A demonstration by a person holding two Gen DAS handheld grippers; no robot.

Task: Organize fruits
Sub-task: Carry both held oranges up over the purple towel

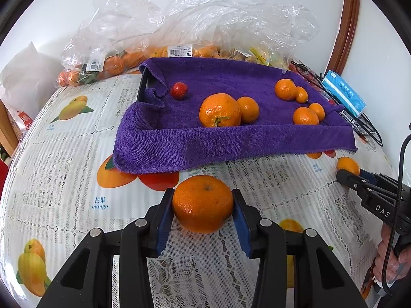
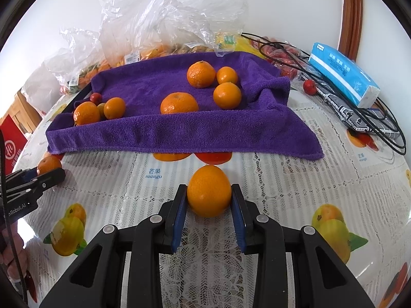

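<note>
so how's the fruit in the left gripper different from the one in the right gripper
The mandarin in the left gripper is squat and flattened, with a dimpled, bumpy skin and a dark navel spot on top. The orange in the right gripper is taller, more egg-shaped, and its skin looks smoother and more even. Both are orange citrus, each clamped between blue pads just above the fruit-print tablecloth, in front of the purple towel.

"mango" on tablecloth (image 1: 100,206), "DAS" (white) on right gripper (image 1: 344,175)
</note>
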